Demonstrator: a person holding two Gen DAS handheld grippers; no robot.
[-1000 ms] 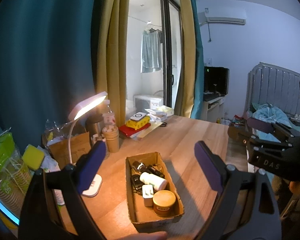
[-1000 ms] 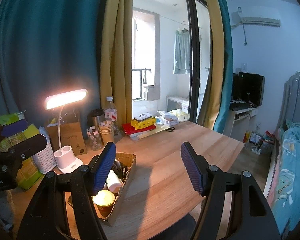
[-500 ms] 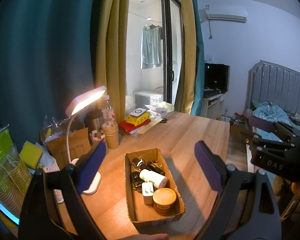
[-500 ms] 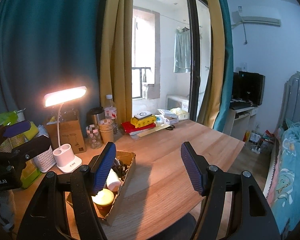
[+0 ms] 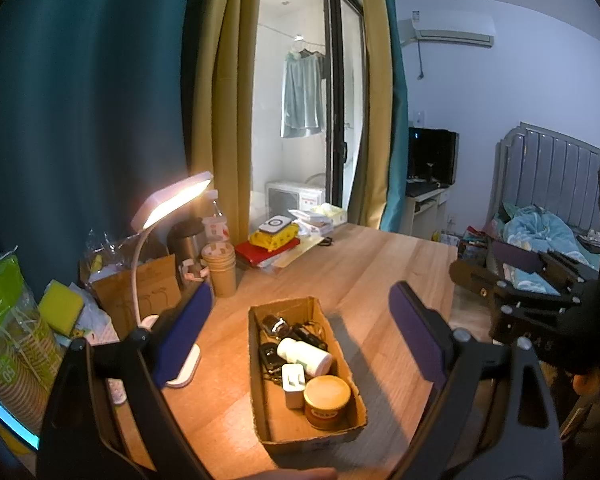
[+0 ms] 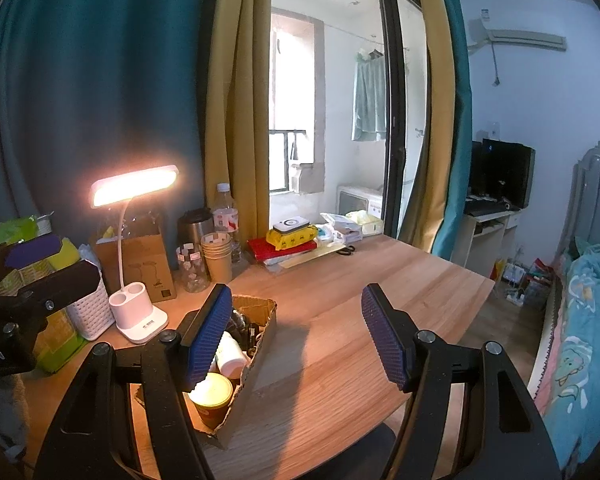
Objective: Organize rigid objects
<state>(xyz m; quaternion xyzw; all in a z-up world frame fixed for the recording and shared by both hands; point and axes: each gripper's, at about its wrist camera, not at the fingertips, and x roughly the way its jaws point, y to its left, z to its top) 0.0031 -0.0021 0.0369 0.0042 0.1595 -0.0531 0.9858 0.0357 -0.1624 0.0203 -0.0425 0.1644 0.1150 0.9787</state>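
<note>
An open cardboard box (image 5: pixel 352 372) lies on the wooden table (image 5: pixel 364 264). It holds a white bottle (image 5: pixel 305 356), a white charger plug (image 5: pixel 292 385), a brown jar with a yellow lid (image 5: pixel 327 401) and dark small items at its far end. My left gripper (image 5: pixel 300 332) is open and empty, above the box. My right gripper (image 6: pixel 296 334) is open and empty, above the table to the right of the box (image 6: pixel 256 364). The box's contents are partly hidden behind my right gripper's left finger. Each gripper shows at the edge of the other's view.
A lit white desk lamp (image 6: pixel 134 240) stands left of the box. Behind it are a cardboard carton (image 6: pixel 140 256), paper cups (image 6: pixel 216 258), a glass jar, a steel flask and a water bottle. Red and yellow books (image 6: pixel 288 242) lie at the table's back. A bed (image 6: pixel 580 320) is on the right.
Both views have shifted slightly, with the box and lamp drifting a little in frame. Both grippers stay open and empty.
</note>
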